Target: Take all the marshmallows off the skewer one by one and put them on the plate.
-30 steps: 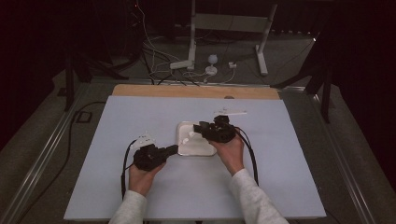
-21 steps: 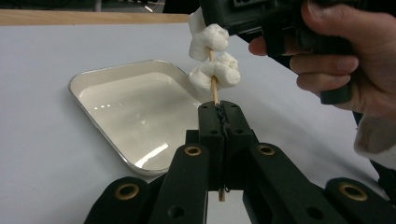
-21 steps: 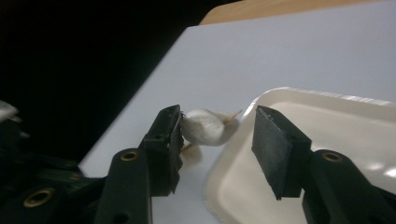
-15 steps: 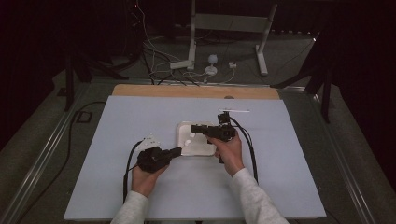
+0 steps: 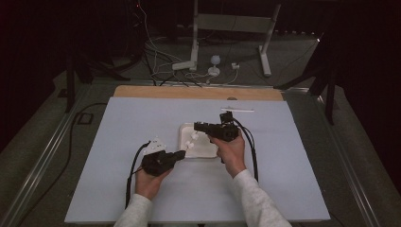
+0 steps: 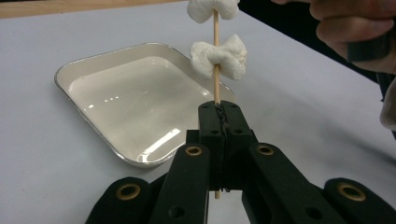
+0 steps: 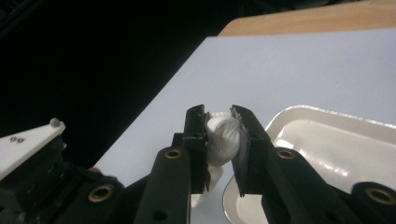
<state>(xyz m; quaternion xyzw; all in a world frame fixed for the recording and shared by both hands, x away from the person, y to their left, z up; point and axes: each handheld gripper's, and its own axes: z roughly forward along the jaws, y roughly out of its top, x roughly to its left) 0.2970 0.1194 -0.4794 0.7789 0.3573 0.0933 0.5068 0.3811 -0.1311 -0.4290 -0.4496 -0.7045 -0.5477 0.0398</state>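
Over the white tray (image 5: 201, 144), near the middle of the pale blue table (image 5: 118, 132), two hands work with black grippers. The left gripper (image 5: 180, 154) sits just beside the tray's near left corner. Its jaws are pressed tight together on a thin wooden stick (image 6: 216, 84). The stick stands straight up from the jaws. Two soft white marshmallows are pushed onto the stick. The lower marshmallow (image 6: 218, 56) sits a little way above the jaws. The top marshmallow (image 6: 212, 8) sits higher, and part of it is cut off at the top edge of the left gripper view. Seen from that view, the stick and marshmallows stand in front of the tray's right rim. The tray looks shiny inside.

The right gripper (image 5: 197, 126) comes in from the tray's right side and reaches across its far part. Its jaws squeeze the top marshmallow (image 7: 223, 135) from both sides, so the marshmallow bulges between them. In the right gripper view, the tray (image 7: 327, 116) lies just to the right of those jaws, and the lower marshmallow (image 7: 205, 186) peeks out below them. The right hand (image 5: 230, 151) holds its gripper above the tray's right edge. The left hand (image 5: 149, 182) rests on the table, nearer to the person than the tray.
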